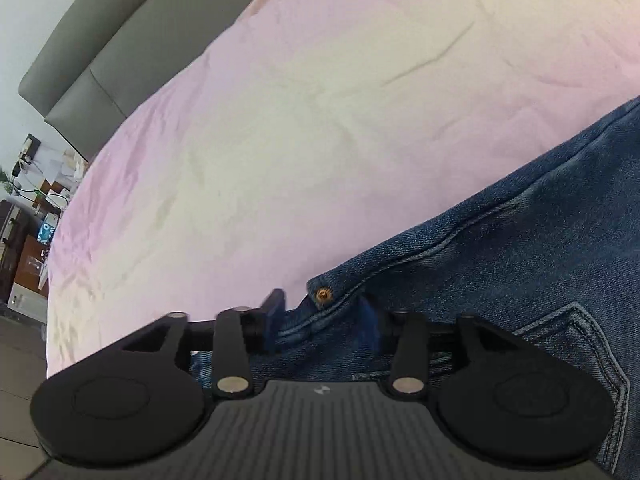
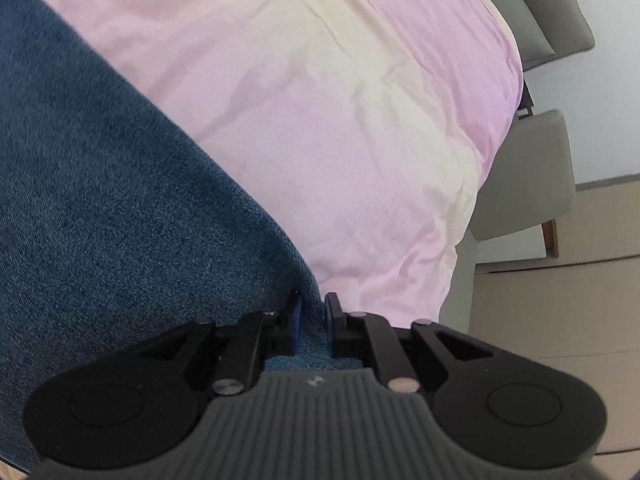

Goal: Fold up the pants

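Blue denim pants (image 1: 520, 260) lie on a pink and cream bed sheet (image 1: 300, 120). In the left wrist view, a corner with a copper rivet (image 1: 323, 294) and a back pocket (image 1: 568, 344) show. My left gripper (image 1: 320, 316) stands open, its blue pads wide apart on either side of that corner, with denim lying loose between them. In the right wrist view, the pants (image 2: 100, 200) fill the left side on the sheet (image 2: 340, 100). My right gripper (image 2: 313, 316) is open by a narrow gap, and the denim's edge lies between its pads without being pinched.
A grey padded headboard (image 1: 120, 40) runs along the bed's far side. Shelves with cables and clutter (image 1: 32, 208) stand past the bed's left edge. On the right, a grey chair (image 2: 528, 176) stands by the bed's edge on a light wooden floor (image 2: 580, 300).
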Available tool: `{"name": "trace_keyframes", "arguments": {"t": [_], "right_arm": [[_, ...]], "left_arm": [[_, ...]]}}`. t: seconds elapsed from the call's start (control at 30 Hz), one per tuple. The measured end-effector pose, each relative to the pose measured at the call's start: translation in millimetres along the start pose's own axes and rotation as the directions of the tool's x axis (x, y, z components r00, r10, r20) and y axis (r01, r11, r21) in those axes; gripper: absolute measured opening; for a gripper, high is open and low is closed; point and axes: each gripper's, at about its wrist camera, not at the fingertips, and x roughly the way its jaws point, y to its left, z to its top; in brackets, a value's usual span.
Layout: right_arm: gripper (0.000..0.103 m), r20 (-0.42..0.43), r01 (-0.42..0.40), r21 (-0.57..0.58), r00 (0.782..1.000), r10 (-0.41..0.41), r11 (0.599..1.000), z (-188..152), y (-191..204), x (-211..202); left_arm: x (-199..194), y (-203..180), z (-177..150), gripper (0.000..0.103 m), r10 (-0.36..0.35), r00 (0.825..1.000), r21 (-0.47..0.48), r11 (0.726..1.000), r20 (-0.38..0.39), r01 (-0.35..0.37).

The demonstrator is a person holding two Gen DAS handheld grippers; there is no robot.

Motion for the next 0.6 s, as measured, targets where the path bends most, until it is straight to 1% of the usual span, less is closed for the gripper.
{"name": "trace_keyframes", "arguments": {"t": [0.03,0.07,0.13,0.2,0.23,0.3,0.33,0.4,0.47,0.5,0.57,0.6], "right_arm": [[0.046,0.009,-0.007,0.041,1.0,0.007,0.999,-2,-7,-6],[0.055,0.021,-0.027,0.084,0.999,0.025,0.996,-6,-15,-12],[0.055,0.026,-0.066,0.171,0.998,0.062,0.983,-20,-33,-24],[0.055,0.028,-0.1,0.262,0.995,0.096,0.96,-42,-52,-35],[0.055,0.027,-0.117,0.311,0.993,0.114,0.943,-55,-61,-39],[0.054,0.019,-0.152,0.415,0.987,0.159,0.897,-87,-79,-44],[0.053,0.015,-0.163,0.467,0.984,0.177,0.869,-103,-85,-45],[0.04,0.008,-0.18,0.556,0.977,0.211,0.811,-136,-96,-41],[0.037,0.01,-0.198,0.643,0.968,0.25,0.74,-170,-104,-32],[0.037,0.02,-0.209,0.687,0.963,0.269,0.696,-185,-107,-26],[0.037,0.05,-0.23,0.774,0.951,0.305,0.59,-209,-110,-14],[0.036,0.077,-0.248,0.807,0.944,0.322,0.536,-219,-109,-7]], "left_arm": [[-13,0,0,0.079,0.001,1.0,-0.019,1.0,0.018,-0.001],[-25,2,-2,0.079,-0.008,0.999,-0.037,0.999,0.035,0.009],[-50,0,-5,0.079,-0.011,0.998,-0.06,0.998,0.068,0.015],[-79,-9,-9,0.078,-0.051,0.993,-0.058,0.997,0.107,0.057],[-91,-15,-12,0.077,-0.073,0.99,-0.053,0.995,0.117,0.079],[-113,-33,-14,0.076,-0.121,0.984,-0.034,0.991,0.13,0.126],[-125,-41,-20,0.074,-0.138,0.981,-0.032,0.989,0.136,0.144],[-142,-56,-33,0.073,-0.201,0.969,-0.031,0.978,0.14,0.208],[-157,-71,-48,0.073,-0.261,0.956,-0.043,0.962,0.136,0.269],[-157,-73,-55,0.073,-0.287,0.949,-0.049,0.954,0.134,0.295],[-163,-84,-70,0.073,-0.332,0.935,-0.046,0.939,0.127,0.34],[-166,-92,-77,0.073,-0.34,0.932,-0.043,0.937,0.128,0.348]]}}
